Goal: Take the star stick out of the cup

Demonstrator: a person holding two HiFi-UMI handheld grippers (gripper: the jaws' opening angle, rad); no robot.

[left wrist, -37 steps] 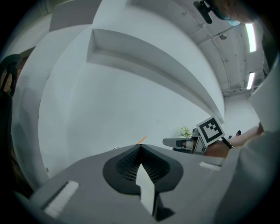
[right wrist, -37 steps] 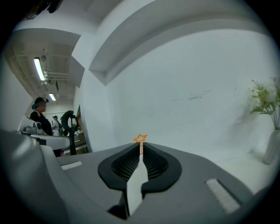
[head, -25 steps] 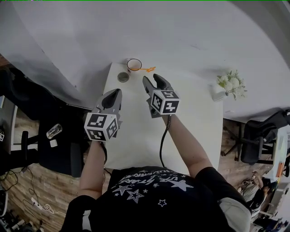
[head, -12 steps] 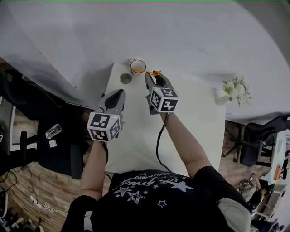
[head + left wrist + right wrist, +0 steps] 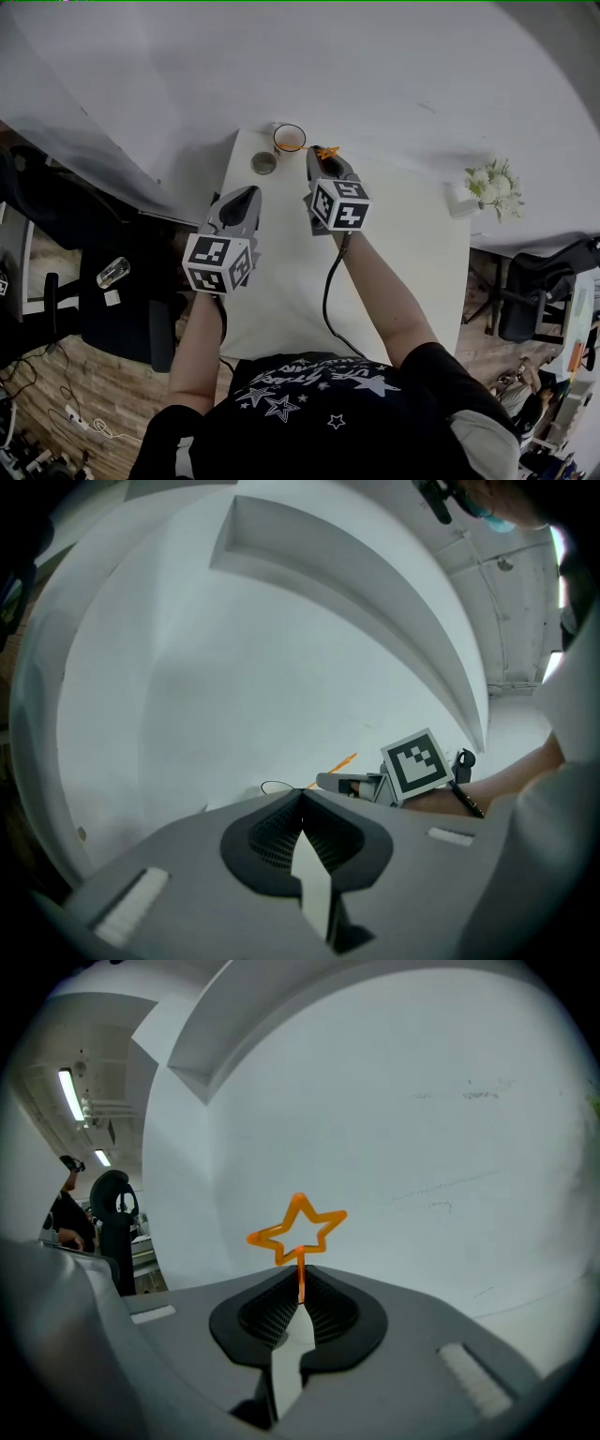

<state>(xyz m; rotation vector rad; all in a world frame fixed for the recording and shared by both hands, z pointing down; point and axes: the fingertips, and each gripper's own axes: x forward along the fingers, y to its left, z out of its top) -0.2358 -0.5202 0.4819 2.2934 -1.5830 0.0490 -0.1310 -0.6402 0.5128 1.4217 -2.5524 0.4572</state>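
Note:
An orange star stick (image 5: 326,152) leans out of a small cup (image 5: 290,138) at the table's far edge. My right gripper (image 5: 319,159) is just right of the cup, and its jaws are closing with the thin stick pinched between the pads. In the right gripper view the star (image 5: 298,1225) stands upright just above the right gripper (image 5: 300,1283). My left gripper (image 5: 246,197) hovers nearer me, left of the right one, shut and empty. In the left gripper view the left gripper (image 5: 300,799) points toward the cup's rim (image 5: 275,786) and the stick (image 5: 343,760).
A small grey round thing (image 5: 263,162) lies just left of the cup. A white pot of flowers (image 5: 494,183) stands at the far right of the white table (image 5: 403,244). A white wall rises right behind the cup. Chairs stand beside the table.
My right gripper has moved forward to the star stick and its jaws have gone from wide open to nearly shut around it. The left gripper has barely shifted.

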